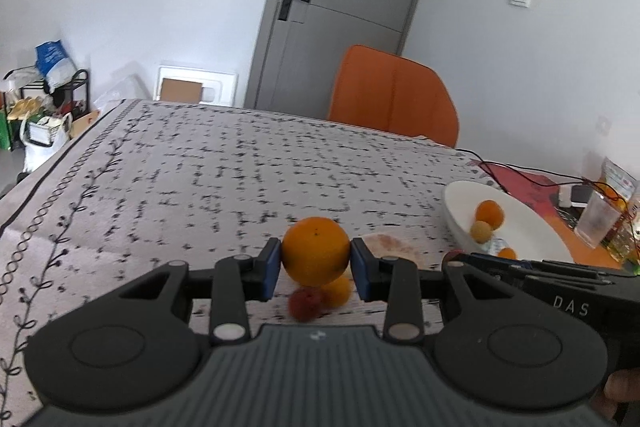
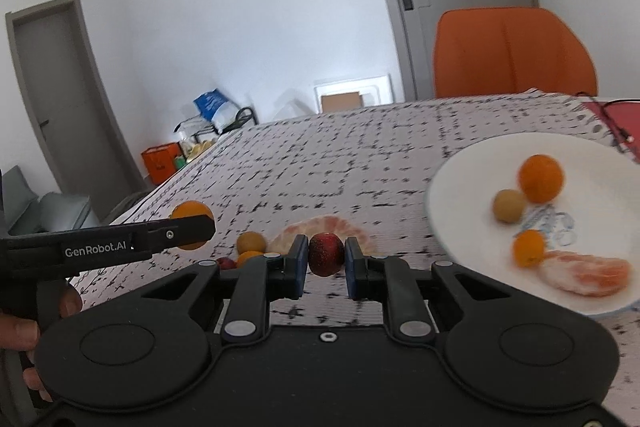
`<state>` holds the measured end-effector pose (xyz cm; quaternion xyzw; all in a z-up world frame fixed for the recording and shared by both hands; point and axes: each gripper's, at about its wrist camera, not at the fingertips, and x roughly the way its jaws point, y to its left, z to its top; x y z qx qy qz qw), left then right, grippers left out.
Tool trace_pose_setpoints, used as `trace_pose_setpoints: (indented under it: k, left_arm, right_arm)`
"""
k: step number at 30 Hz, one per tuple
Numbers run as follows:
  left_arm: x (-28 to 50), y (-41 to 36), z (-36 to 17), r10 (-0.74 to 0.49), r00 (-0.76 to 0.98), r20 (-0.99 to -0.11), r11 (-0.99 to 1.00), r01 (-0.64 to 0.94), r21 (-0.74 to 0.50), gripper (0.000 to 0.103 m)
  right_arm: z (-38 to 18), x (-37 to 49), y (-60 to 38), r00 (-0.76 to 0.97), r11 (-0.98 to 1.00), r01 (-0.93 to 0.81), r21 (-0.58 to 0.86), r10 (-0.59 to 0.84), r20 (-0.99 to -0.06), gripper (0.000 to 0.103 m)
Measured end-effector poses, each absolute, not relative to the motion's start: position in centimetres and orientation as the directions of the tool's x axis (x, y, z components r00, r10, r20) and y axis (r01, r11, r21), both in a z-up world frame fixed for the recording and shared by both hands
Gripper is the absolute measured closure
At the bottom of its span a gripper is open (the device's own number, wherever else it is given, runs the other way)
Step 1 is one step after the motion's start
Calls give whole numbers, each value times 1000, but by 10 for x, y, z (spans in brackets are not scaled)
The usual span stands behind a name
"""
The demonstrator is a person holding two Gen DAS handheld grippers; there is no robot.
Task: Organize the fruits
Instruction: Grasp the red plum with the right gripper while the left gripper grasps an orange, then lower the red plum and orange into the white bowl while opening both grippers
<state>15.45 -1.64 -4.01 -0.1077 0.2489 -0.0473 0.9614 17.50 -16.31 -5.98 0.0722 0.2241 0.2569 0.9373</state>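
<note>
My left gripper (image 1: 316, 263) is shut on an orange (image 1: 316, 251) and holds it above the patterned tablecloth; it also shows in the right wrist view (image 2: 192, 227) at the left. My right gripper (image 2: 326, 263) is shut on a dark red fruit (image 2: 326, 254) just above the cloth. A white plate (image 2: 600, 163) at the right holds an orange (image 2: 541, 178), a brownish round fruit (image 2: 510, 206), a small orange fruit (image 2: 529, 247) and peeled citrus segments (image 2: 584, 273). On the cloth lie a red fruit (image 1: 306, 303), a small orange fruit (image 1: 338, 291) and a peeled segment (image 2: 324, 225).
An orange chair (image 1: 394, 95) stands behind the table's far edge. A red mat with cables (image 1: 520, 179), a glass (image 1: 596, 223) and packets sit at the far right. Clutter and bags (image 1: 44, 107) stand on the floor left of the table.
</note>
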Motion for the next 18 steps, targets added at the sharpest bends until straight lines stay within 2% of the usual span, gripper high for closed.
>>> trace_pose_setpoints:
  k: [18]
  left_arm:
    - [174, -87, -26, -245, 860, -447, 966, 174, -193, 67]
  right_arm:
    - [-60, 167, -232, 839, 899, -336, 281, 422, -345, 85]
